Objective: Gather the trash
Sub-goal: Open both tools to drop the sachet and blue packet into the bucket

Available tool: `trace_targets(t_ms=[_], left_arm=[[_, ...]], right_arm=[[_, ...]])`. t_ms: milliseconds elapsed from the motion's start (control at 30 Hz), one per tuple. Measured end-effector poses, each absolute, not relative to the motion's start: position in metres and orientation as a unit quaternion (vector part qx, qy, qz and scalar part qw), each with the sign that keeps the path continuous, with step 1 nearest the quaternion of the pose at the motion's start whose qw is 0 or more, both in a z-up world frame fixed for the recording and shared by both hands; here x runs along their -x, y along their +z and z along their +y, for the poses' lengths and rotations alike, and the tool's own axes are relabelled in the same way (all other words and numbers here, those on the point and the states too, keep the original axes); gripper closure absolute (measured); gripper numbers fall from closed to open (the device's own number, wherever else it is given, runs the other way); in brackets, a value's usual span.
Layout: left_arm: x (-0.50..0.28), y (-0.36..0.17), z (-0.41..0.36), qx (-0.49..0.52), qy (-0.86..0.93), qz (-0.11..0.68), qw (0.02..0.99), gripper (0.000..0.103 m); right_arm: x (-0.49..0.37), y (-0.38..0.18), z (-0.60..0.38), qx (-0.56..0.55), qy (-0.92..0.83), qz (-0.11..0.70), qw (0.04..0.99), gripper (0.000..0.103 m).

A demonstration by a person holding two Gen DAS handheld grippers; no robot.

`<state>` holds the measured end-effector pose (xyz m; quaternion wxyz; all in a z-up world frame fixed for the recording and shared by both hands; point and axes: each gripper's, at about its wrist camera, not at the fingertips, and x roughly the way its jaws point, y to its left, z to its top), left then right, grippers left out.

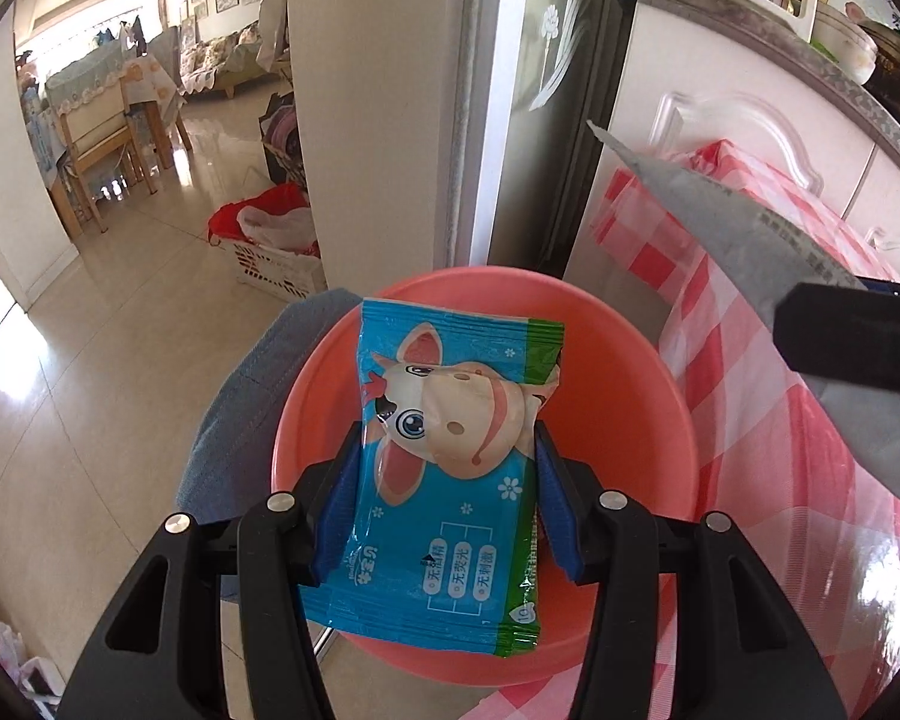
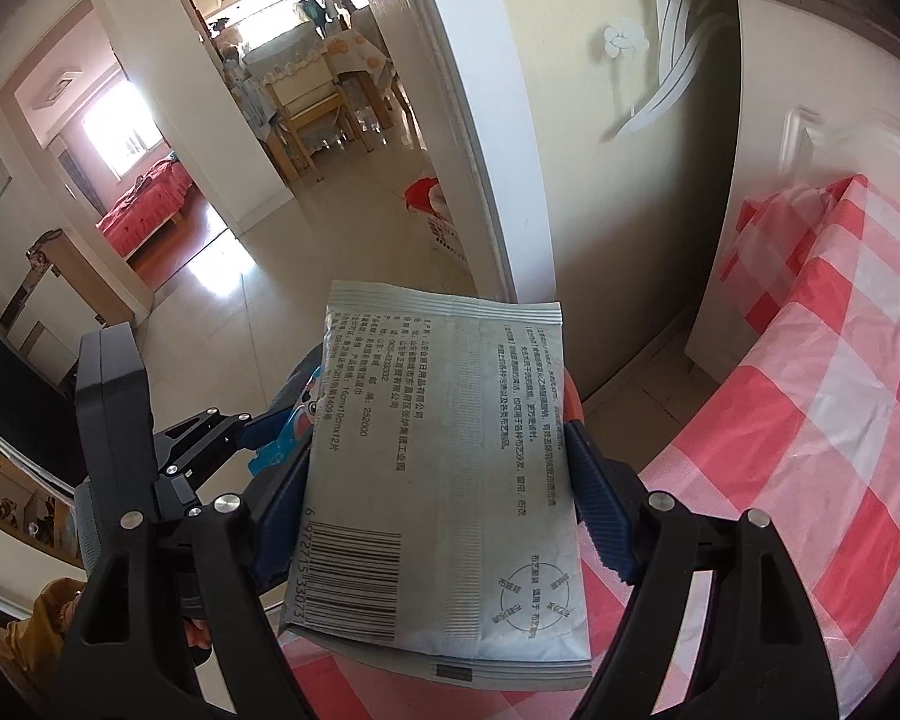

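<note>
The round coral-pink plastic basin [image 1: 624, 360] serves as the landmark here; it sits at the edge of the desk [image 1: 810, 480], which is covered in a glossy red-and-white checked cloth, and it appears to be the place where the trash is gathered.

The left tongs [image 1: 444, 480] are closed to a narrow gap on a flat blue plastic wipes packet printed with a cartoon cow [image 1: 444, 450], their blue pads pressing on its two long edges. The packet hangs directly over the basin's hollow, printed face up towards the camera, most likely so that letting go would drop it straight in.

The right tongs [image 2: 444, 480] stand wider, because their load is wider: a grey-white foil sachet with a barcode and printed text [image 2: 450, 468], clamped by its side edges. In the left wrist view it hangs to the right of the basin, above the checked cloth and not yet over the hollow. Holding it off to that side keeps the two grippers from crowding each other above the basin, so this sachet would probably follow the first.

A grey-blue cloth [image 1: 258, 396] pokes out from beneath the basin's left side.
</note>
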<state>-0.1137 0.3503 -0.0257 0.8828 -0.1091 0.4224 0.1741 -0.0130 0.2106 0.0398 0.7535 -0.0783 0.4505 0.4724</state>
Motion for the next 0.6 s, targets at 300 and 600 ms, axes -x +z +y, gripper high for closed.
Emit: trace_targets(t_ms=[300, 600], left_arm=[[0.107, -0.036, 0.355, 0.104, 0.178, 0.437, 0.876, 0.049], [0.099, -0.042, 0.352, 0.085, 0.182, 0.446, 0.872, 0.049]], right_arm=[[0.014, 0.027, 0.224, 0.103, 0.456, 0.449, 0.761, 0.024], [0.007, 0.017, 0.221, 0.101, 0.445, 0.454, 0.766, 0.017]])
